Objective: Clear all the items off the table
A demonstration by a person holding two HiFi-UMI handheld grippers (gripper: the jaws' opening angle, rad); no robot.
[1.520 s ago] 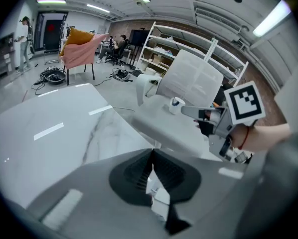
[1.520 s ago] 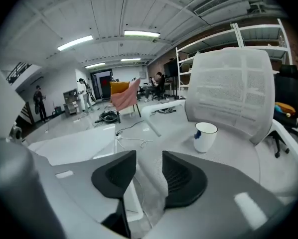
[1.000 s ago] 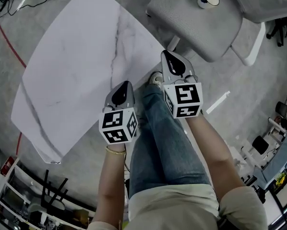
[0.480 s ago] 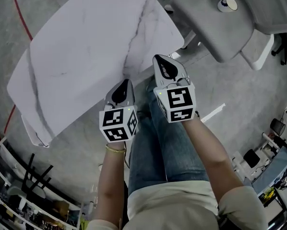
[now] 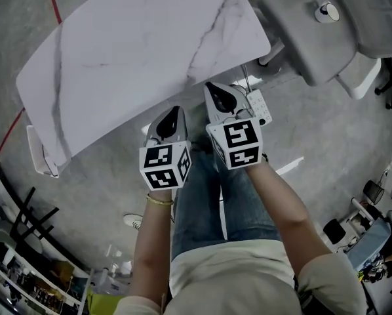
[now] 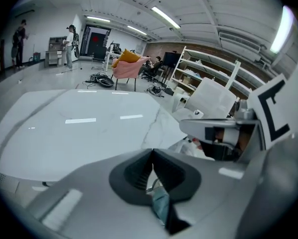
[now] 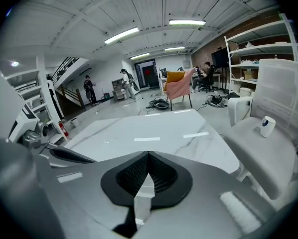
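**Bench** (image 5: 137, 51): white marble-pattern slab with grey veins and rounded corners. In the head view its long axis runs from lower left to upper right. No loose item shows on its top in any view, so the clearing looks finished or nearly so.

**Left gripper** (image 5: 174, 112): grey two-jaw tool with a marker cube, held just off the bench's near edge above the person's blue-jeaned legs (image 5: 209, 202). It points down and toward that edge. The jaws are closed tip to tip with nothing between them.

**Right gripper** (image 5: 212, 88): same make, off the bench's near right corner, just beside the left one. The jaws are pressed together and empty. Both tools are probably carried closed because nothing within reach needs lifting.

**Small white cup** (image 5: 325, 12): stands upright, axis vertical and mouth up, on the padded grey chair seat (image 5: 294, 31) beyond the bench's right end. It is well apart from both grippers and was likely parked there as a drop-off, off the bench.
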